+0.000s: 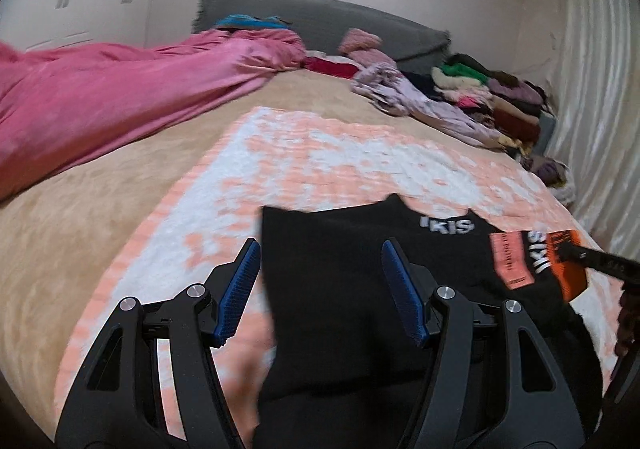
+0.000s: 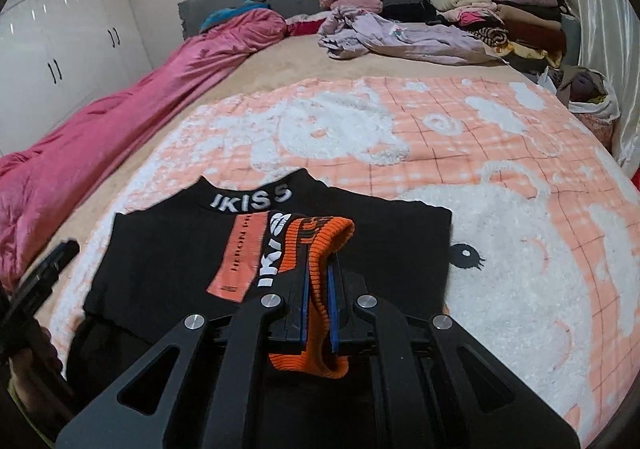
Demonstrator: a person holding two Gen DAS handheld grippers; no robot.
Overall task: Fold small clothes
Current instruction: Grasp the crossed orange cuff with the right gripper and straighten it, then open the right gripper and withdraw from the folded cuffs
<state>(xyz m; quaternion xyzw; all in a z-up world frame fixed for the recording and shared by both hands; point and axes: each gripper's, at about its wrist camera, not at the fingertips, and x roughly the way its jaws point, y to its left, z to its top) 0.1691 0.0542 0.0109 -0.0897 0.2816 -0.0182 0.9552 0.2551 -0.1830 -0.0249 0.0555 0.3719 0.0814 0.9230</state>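
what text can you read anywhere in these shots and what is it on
"IKISS 5": white letters on the collar of the black top.
"IKIS": white letters running down the sleeve beside the orange cuff.
Small dark print on the salmon patch: too blurred to read.
No other text is visible.

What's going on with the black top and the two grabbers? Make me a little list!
garment: black top, lying on peach blanket
right gripper: shut on orange cuff, held over the top
left gripper: open, holding nothing, above the top
behind: clothes pile, pink duvet
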